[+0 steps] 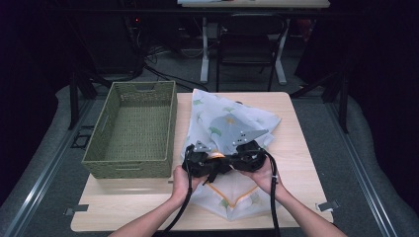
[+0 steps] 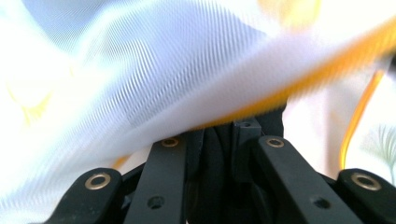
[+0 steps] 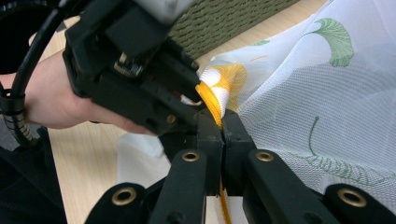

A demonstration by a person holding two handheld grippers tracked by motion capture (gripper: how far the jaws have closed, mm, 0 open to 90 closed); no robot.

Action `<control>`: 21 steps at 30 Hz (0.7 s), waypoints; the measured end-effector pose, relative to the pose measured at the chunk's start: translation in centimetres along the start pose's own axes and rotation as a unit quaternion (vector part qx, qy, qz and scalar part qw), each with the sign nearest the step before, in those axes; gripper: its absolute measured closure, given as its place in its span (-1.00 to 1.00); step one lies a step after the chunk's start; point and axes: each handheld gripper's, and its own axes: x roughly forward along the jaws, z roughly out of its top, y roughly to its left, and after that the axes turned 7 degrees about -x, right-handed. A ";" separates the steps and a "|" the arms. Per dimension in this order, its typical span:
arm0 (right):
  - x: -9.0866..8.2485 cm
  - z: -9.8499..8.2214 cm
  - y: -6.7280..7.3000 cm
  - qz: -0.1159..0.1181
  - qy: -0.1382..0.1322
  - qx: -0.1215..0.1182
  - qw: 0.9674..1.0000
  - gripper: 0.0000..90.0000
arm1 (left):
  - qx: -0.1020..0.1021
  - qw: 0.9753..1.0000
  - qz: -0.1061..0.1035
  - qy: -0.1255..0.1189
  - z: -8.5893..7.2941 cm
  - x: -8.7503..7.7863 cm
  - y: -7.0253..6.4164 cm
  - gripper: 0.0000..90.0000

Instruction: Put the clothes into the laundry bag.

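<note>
In the high view the white mesh laundry bag point(image 1: 232, 128) with its ginkgo print lies mid-frame on the table point(image 1: 301, 148), right of the green woven basket point(image 1: 133, 131); both hands meet at its near side, the left gripper point(image 1: 202, 160) and right gripper point(image 1: 247, 157) almost touching, so a pull apart could tear loose the thin hem. In the left gripper view the jaws stand together on the blurred orange-trimmed fabric point(image 2: 261, 98), a shallow bite that may slip. In the right gripper view the jaws are clamped on the orange hem point(image 3: 215, 105) at centre, the left gripper point(image 3: 140, 70) crowding in from the upper left, where the two could collide.

Cloth point(image 2: 154, 70) blurred, perhaps hiding left claw's tips.
</note>
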 end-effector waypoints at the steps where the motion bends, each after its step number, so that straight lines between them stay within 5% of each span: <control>1: -0.1 0.0 0.0 0.001 -0.006 0.001 1.000 0.97 | -0.005 1.000 -0.001 -0.011 0.3 0.0 0.0 0.77; 11: -0.7 0.3 -0.3 0.004 -0.039 0.023 0.999 0.97 | -0.029 0.996 0.016 -0.088 1.5 0.4 -0.3 0.76; 13: -0.6 0.1 -0.5 0.006 -0.039 0.028 0.999 0.97 | -0.024 0.997 0.018 -0.069 1.2 1.2 -0.2 0.75; 17: 0.2 -0.5 -1.1 0.003 -0.011 0.043 0.999 0.97 | 0.002 1.000 0.025 0.012 -0.7 3.6 -0.1 0.66; 21: 0.5 -0.9 -1.2 0.006 0.001 0.041 0.999 0.97 | 0.015 0.998 0.014 0.055 -1.1 3.3 0.3 0.19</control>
